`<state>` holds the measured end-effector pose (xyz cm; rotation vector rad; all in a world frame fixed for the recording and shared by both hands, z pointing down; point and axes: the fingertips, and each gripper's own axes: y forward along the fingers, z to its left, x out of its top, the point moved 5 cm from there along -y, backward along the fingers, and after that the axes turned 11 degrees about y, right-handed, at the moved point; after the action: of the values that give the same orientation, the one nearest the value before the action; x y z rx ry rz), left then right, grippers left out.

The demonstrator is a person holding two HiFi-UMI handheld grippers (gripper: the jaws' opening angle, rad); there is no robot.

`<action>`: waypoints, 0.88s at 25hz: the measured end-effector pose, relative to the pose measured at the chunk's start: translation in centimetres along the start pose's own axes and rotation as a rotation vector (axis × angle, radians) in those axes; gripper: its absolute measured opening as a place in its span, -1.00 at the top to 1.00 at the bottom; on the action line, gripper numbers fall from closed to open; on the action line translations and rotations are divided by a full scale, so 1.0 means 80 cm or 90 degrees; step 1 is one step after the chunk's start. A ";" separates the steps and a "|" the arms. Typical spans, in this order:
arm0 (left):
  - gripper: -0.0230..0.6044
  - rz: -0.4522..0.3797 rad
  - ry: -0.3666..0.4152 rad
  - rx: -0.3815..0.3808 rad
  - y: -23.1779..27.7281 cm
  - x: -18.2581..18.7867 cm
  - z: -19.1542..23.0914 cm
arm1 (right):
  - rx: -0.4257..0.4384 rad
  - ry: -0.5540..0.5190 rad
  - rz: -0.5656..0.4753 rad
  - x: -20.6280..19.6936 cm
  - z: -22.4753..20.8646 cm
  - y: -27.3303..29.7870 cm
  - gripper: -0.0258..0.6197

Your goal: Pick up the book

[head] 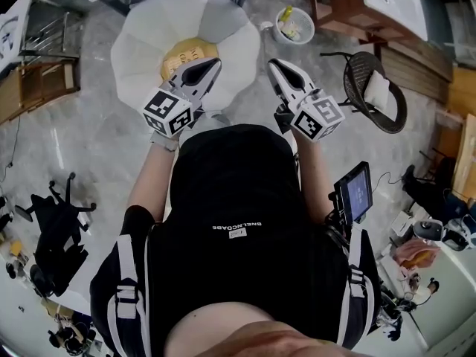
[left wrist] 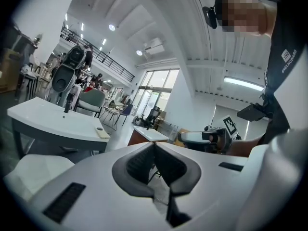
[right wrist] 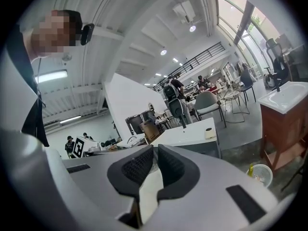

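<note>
Yellow book lying flat on the white, petal-edged desk, on the side nearest the person, and nothing has hold of it. Over it hangs the left claw, covering the book's near corner in the head view; whether it touches, can't tell from up here. Its own view shows the two dark ribbed pads pressed tight together, nothing between them. Across we go to the right claw: just off the desk's right edge, over the grey floor, apart from the book, pointing much the same way as its partner. Its pads are drawn in to the thinnest slit, nothing gripped there either. Both are held out in front of the person in black, marker cubes facing up. Beyond the right claw stands a small white bin with something yellow inside; further right, a black wire chair with a white cushion. A small screen glows at the person's right hip.
</note>
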<state>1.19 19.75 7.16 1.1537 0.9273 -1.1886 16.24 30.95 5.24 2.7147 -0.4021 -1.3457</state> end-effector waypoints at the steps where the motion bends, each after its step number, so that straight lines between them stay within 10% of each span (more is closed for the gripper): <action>1: 0.88 0.000 -0.001 0.002 -0.005 0.000 0.010 | 0.000 -0.001 0.002 0.000 0.004 0.010 0.77; 22: 0.88 -0.008 -0.081 0.110 -0.043 -0.034 0.104 | 0.061 -0.007 0.108 -0.006 0.001 0.135 0.77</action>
<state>-3.00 12.13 10.81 1.1955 0.7482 -1.3576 13.82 20.67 7.63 2.6769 -0.6982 -1.3280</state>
